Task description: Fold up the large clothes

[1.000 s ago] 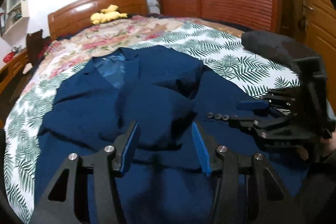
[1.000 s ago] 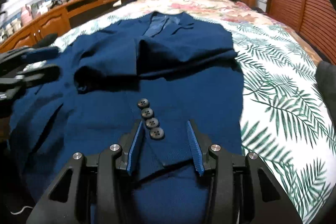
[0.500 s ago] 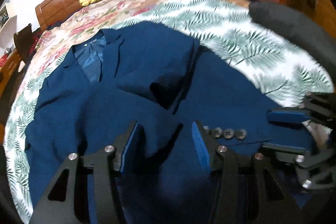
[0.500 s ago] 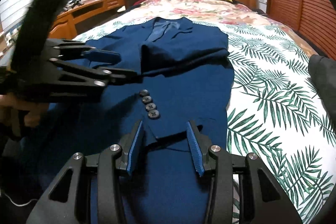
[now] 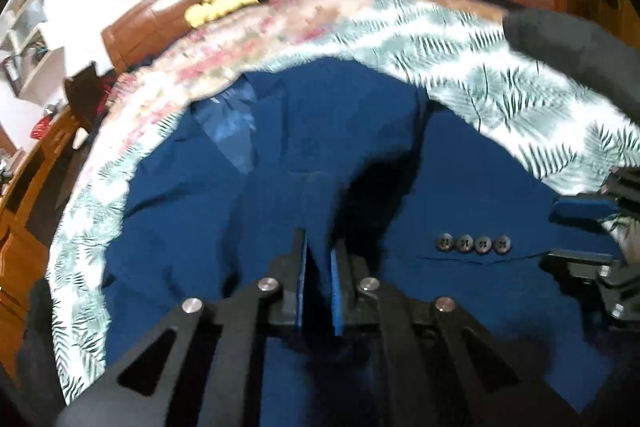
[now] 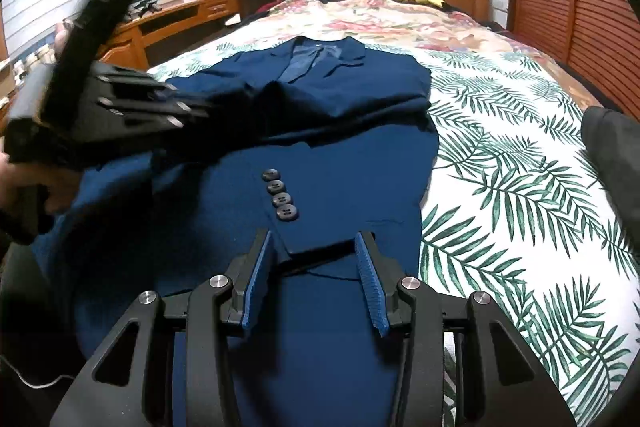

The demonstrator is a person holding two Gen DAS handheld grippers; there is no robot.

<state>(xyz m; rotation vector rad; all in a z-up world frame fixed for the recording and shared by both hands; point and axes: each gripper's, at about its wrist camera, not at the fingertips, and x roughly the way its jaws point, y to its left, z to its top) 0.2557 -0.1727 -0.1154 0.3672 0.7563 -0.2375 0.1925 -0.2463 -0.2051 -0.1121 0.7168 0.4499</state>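
Your left hand-held gripper (image 5: 318, 263) pinches a raised fold of the navy jacket (image 6: 360, 167) on the bed (image 6: 520, 155); your right hand-held gripper (image 6: 316, 267) hovers wide apart over the cuff.

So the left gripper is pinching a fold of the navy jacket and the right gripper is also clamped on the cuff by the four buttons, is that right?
Not quite. The left gripper is pinching a fold of the navy jacket, but the right gripper is open, not clamped: the right wrist view shows its jaws spread either side of the cuff edge near the four buttons.
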